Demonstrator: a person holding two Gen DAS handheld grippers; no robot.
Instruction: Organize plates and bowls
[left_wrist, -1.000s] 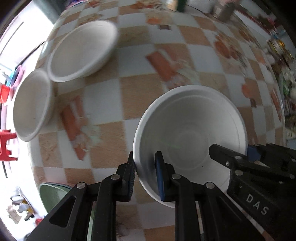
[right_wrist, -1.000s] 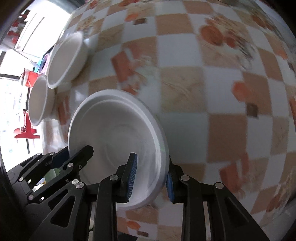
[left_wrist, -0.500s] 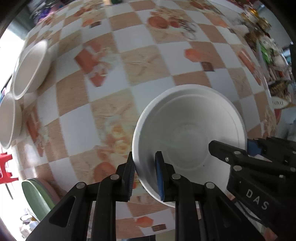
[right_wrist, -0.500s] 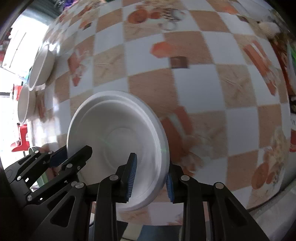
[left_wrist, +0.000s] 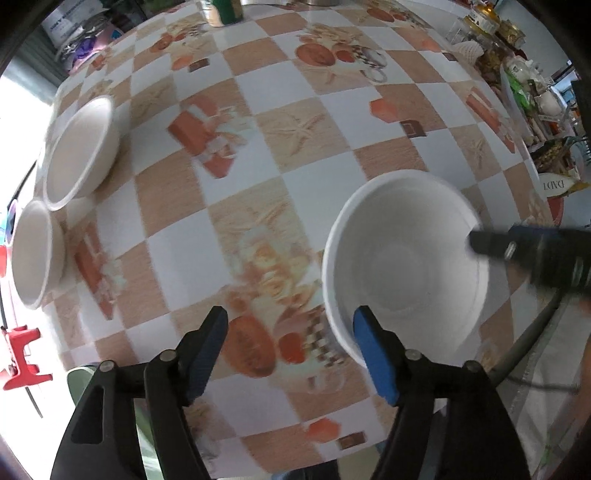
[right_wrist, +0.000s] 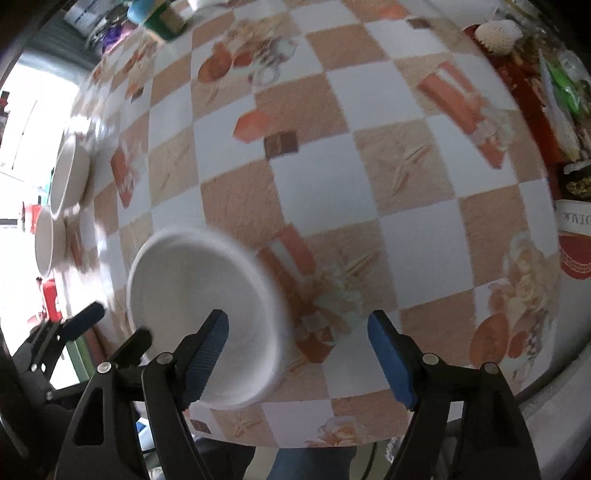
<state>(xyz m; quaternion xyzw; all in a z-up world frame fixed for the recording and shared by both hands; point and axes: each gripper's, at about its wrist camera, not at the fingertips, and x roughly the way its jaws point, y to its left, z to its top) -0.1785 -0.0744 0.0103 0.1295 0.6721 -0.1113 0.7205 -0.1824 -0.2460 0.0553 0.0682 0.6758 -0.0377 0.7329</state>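
A white bowl sits on the checkered tablecloth near the table's front edge; it also shows in the right wrist view. My left gripper is open, its right finger at the bowl's near rim. My right gripper is open, its left finger over the bowl's near rim, the rest to the bowl's right. Two more white bowls stand at the table's left edge, also in the right wrist view.
The checkered tablecloth covers the table. Jars and packets crowd the right side. Cans stand at the back. A green plate lies past the front left edge. A red container is at right.
Both grippers were shut on the white bowl's rim and carried it across the table. Now both have opened and the bowl rests near the front edge.
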